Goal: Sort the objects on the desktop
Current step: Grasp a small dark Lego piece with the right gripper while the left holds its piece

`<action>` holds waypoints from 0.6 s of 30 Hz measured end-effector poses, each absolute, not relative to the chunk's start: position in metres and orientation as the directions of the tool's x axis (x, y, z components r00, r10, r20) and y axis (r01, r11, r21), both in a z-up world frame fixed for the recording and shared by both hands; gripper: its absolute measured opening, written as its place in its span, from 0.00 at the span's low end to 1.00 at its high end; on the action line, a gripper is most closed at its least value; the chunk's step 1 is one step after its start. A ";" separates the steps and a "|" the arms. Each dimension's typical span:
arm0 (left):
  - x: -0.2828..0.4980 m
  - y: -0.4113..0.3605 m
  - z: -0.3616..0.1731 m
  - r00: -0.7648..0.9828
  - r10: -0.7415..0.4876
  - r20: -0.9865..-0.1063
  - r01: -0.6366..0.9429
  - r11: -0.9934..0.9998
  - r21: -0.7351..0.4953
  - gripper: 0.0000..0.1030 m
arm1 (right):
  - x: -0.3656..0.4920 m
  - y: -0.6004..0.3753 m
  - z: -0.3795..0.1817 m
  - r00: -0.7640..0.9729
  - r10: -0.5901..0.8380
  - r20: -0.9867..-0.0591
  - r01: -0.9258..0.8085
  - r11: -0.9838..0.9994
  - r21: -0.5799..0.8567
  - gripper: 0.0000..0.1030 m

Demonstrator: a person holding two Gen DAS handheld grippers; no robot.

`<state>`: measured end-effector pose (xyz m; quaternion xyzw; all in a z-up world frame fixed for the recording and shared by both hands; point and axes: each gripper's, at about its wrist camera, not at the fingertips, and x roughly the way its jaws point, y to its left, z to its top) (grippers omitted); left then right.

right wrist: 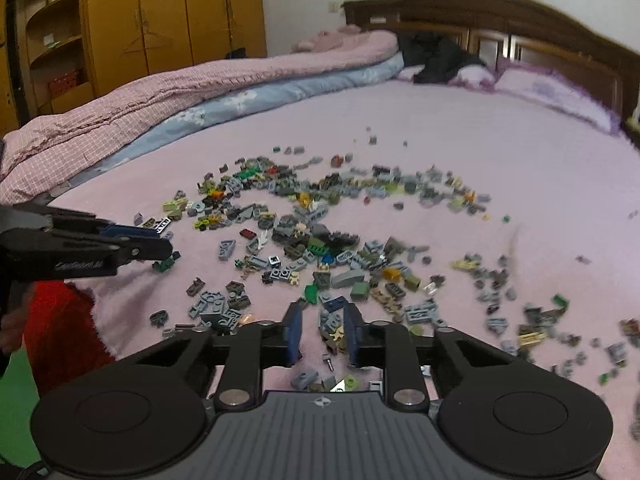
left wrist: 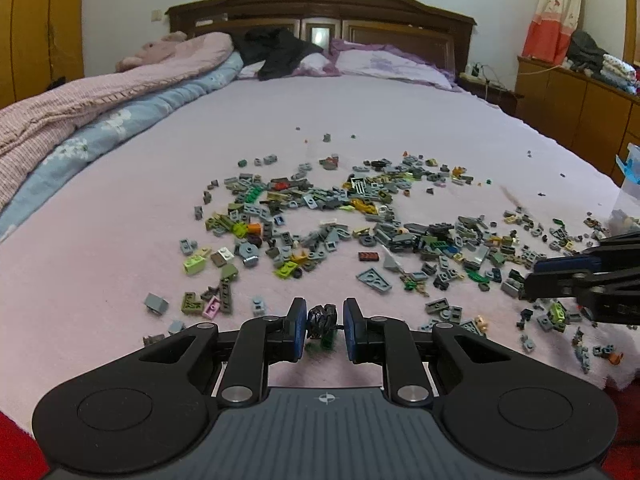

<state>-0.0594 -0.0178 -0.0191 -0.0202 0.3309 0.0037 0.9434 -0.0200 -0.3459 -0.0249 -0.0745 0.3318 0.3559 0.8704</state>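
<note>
Many small toy bricks (left wrist: 360,224), mostly grey with green, yellow and orange ones, lie scattered over a pink bed sheet (left wrist: 120,208). My left gripper (left wrist: 322,322) sits low at the near edge of the scatter, its blue pads close around a small dark knobbly piece (left wrist: 321,320) with a green bit under it. It also shows at the left of the right wrist view (right wrist: 160,246). My right gripper (right wrist: 322,330) hovers over the near bricks (right wrist: 332,320), jaws partly open with nothing gripped. It shows at the right in the left wrist view (left wrist: 532,280).
Folded pink and blue quilts (left wrist: 80,120) lie along the left side of the bed. Pillows (left wrist: 384,64) and dark clothes (left wrist: 280,52) lie by the wooden headboard. A clear container (left wrist: 628,196) stands at the right edge. A red cloth (right wrist: 60,328) hangs at the bed's near edge.
</note>
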 end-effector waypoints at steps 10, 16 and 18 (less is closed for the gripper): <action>-0.064 -0.024 -0.020 0.782 -0.027 -0.623 -0.011 0.998 -0.057 0.21 | -0.007 -0.328 -0.045 0.491 0.557 -0.670 -0.683 0.724 0.101 0.11; -0.062 -0.031 -0.018 0.787 -0.051 -0.615 0.017 0.998 -0.062 0.21 | -0.022 -0.329 -0.036 0.537 0.546 -0.643 -0.702 0.712 0.017 0.07; -0.060 -0.036 -0.016 0.790 -0.064 -0.609 0.034 0.998 -0.061 0.21 | -0.027 -0.332 -0.030 0.560 0.543 -0.625 -0.703 0.711 -0.012 0.07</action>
